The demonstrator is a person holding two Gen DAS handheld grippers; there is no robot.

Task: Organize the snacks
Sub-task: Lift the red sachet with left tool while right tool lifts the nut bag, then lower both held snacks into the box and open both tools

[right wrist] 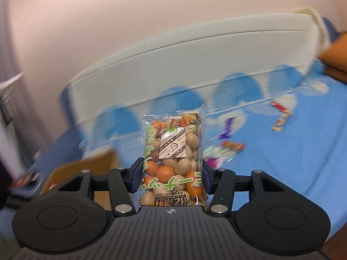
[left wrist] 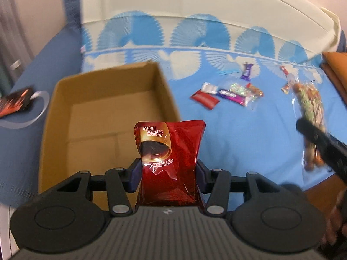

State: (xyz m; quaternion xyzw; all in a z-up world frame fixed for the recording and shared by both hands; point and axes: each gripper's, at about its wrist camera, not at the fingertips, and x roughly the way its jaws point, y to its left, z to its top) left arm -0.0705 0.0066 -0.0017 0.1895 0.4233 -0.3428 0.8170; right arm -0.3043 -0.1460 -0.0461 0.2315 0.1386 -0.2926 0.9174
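Observation:
My left gripper (left wrist: 169,174) is shut on a shiny red snack pouch (left wrist: 171,149), held upright over the near edge of an open cardboard box (left wrist: 97,119) whose inside is bare. My right gripper (right wrist: 172,176) is shut on a clear bag of coated peanuts (right wrist: 173,151). In the left wrist view that same bag (left wrist: 310,104) hangs at the far right under a black finger (left wrist: 314,138). A corner of the box (right wrist: 86,164) shows low on the left in the right wrist view. Several loose sweets lie on the blue cloth (left wrist: 238,140), among them a red packet (left wrist: 205,98) and a purple bar (left wrist: 231,94).
A white padded board (left wrist: 195,4) runs along the far side of the blue patterned cloth. Orange fabric (left wrist: 336,71) lies at the right edge. A black-and-red packet (left wrist: 15,104) rests on the darker blue surface left of the box. More wrapped sweets (right wrist: 279,117) lie scattered at the right.

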